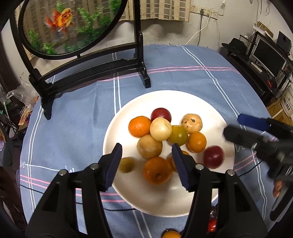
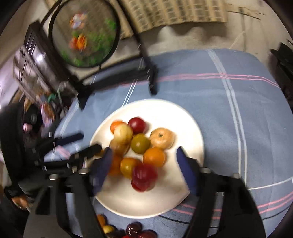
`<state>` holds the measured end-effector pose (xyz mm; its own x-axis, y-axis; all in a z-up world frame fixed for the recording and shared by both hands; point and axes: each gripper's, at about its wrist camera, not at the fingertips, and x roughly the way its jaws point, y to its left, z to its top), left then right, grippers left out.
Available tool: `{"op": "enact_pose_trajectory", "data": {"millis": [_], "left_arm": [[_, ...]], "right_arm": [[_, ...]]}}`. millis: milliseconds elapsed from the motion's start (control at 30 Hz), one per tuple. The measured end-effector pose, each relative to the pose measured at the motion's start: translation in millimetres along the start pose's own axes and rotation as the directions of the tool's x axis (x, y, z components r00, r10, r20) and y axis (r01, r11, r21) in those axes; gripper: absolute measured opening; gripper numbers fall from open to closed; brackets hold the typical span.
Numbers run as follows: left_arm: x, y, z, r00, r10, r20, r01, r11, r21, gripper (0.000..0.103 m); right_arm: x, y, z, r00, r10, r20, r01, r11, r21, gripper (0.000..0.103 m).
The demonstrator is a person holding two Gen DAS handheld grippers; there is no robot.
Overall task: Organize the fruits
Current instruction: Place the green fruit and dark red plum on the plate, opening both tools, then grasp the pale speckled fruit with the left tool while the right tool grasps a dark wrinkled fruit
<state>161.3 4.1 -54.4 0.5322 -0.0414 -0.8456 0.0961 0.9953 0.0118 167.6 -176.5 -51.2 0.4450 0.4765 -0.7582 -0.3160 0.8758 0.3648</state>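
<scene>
hovering over round white plate (image 1: 128, 190) of piled fruits (image 1: 161, 129) on blue checked cloth: left gripper (image 1: 146, 164) jaws apart, empty; right gripper (image 2: 144, 169) jaws apart, blurred red fruit (image 2: 143, 176) between, ungripped.

A blue cloth (image 1: 174, 73) with white and pink stripes covered the table. At far left on it stood a black stand (image 1: 91, 73) holding a round panel (image 1: 69, 25) painted with a goldfish (image 1: 61, 20) and green plants. A slatted blind (image 1: 164, 9) hung on the far wall, beside sockets (image 1: 207, 11) with a white cable (image 1: 199, 31) plugged in. At right, a dark rack (image 1: 265, 60) carried a monitor (image 1: 269, 55) and a speaker (image 1: 283, 40). A crumpled plastic bag (image 1: 22, 95) lay at left, off the table.
</scene>
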Motion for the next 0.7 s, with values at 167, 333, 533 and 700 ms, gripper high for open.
{"op": "enact_pose_trajectory", "data": {"millis": [167,333,533,700], "left_arm": [[-24.2,10.5,-8.5,0.999,0.005,0.031,-0.005,1.000,-0.016,0.058],[-48.8,27.7,-29.9,0.999,0.017,0.049,-0.014,0.999,-0.046,0.064],[-68.1,39.1,-74.3,1.000,-0.015,0.020,0.017,0.997,-0.080,0.065],[-70.5,39.9,-117.1,0.998,-0.044,-0.051,0.040,0.996,-0.081,0.066]], "right_arm": [[-25.7,0.1,-4.6,1.000,-0.012,0.024,0.012,1.000,-0.001,0.074],[-50.0,5.3,-43.7,0.998,-0.050,-0.046,0.046,0.997,-0.068,0.074],[-67.5,27.0,-127.7,0.991,-0.039,-0.131,0.019,0.988,-0.151,0.074],[-48.8,55.5,-190.9,0.966,-0.048,-0.254,-0.014,0.971,-0.237,0.074]]}}
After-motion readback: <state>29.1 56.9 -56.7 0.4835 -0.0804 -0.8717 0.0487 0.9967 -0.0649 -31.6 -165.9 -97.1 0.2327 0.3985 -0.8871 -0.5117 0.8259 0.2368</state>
